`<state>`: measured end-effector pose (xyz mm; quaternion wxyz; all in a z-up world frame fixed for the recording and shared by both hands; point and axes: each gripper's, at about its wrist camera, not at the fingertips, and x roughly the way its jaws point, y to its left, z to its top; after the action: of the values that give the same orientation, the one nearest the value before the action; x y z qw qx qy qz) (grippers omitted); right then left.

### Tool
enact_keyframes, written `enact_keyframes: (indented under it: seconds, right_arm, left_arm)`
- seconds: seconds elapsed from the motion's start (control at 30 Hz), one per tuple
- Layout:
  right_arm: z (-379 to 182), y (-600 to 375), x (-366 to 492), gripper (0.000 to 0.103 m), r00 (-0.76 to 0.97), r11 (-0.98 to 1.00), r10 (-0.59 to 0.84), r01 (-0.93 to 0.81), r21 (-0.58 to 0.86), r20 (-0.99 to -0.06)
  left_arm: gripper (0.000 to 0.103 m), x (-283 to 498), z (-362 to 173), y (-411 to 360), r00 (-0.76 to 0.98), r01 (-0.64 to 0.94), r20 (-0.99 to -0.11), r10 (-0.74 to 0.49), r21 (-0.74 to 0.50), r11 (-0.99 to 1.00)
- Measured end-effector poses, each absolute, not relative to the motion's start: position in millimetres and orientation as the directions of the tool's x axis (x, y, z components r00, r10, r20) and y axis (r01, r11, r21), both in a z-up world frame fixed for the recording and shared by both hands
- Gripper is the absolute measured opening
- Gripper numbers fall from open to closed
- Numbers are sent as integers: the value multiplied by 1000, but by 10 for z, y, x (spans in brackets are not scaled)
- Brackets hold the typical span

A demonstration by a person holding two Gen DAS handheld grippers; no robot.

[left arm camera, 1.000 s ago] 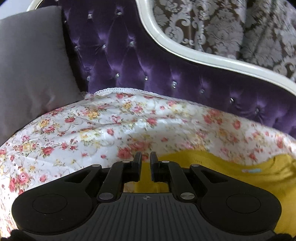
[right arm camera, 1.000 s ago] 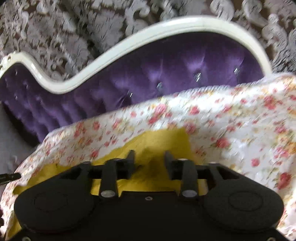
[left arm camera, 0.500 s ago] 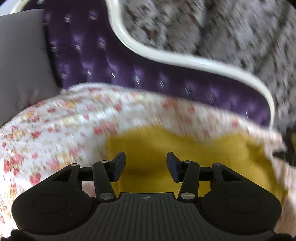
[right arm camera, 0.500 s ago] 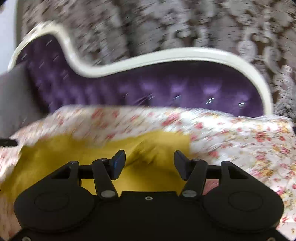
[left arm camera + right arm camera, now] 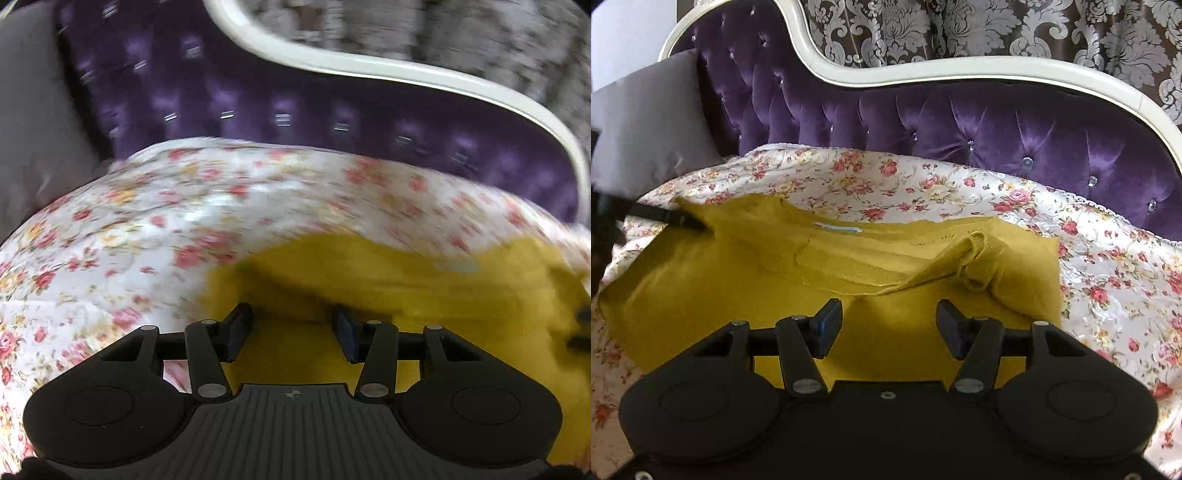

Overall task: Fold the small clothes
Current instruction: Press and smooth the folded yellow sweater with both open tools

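While the mustard top [image 5: 746, 280] lies spread on the floral sheet [image 5: 1108, 266] (flat enough to fold), both grippers — left [image 5: 291, 328], right [image 5: 888, 328] — hover over it, jaws apart, empty.

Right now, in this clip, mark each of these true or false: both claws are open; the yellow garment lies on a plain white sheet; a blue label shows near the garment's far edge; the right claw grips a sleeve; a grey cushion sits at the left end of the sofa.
1. Both the left claw and the right claw are open. True.
2. The yellow garment lies on a plain white sheet. False: it lies on a floral cover.
3. A blue label shows near the garment's far edge. True.
4. The right claw grips a sleeve. False: nothing is between its fingers.
5. A grey cushion sits at the sofa's left end. True.
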<state>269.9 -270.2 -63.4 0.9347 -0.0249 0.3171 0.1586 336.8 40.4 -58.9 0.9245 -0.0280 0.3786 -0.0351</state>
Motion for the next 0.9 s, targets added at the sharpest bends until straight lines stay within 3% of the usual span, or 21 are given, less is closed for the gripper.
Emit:
enact_keyframes:
  seconds: [0.1,0.3,0.47,0.57,0.73,0.9]
  right_arm:
    - [-660,-2729,2777,62,744,948,278,-315,49,-608]
    - [-674,-2905,3159,61,754,962,229,-271,26,-616]
    - [-619,-3240,3464,58,802,999,44,-49,8,-595]
    - [-518,-3459,3412,58,817,995,-4,59,76,-577]
    - [-368,-3383,2996,59,838,998,65,-42,55,-541]
    - [-545,-3127,2675,58,795,989,120,-145,6,-595]
  left_arm:
    - [47,3545,-653,525,687,-29,-725,-54,-101,995]
    - [48,3511,-701,495,702,7,-710,-55,-70,998]
    - [49,3573,-665,533,693,2,-718,-62,-85,996]
    - [48,3512,-590,548,705,-17,-708,-33,-64,998]
    - [48,3187,-440,496,734,51,-675,-73,-53,997]
    - [48,2853,-556,381,708,121,-700,-93,-9,993]
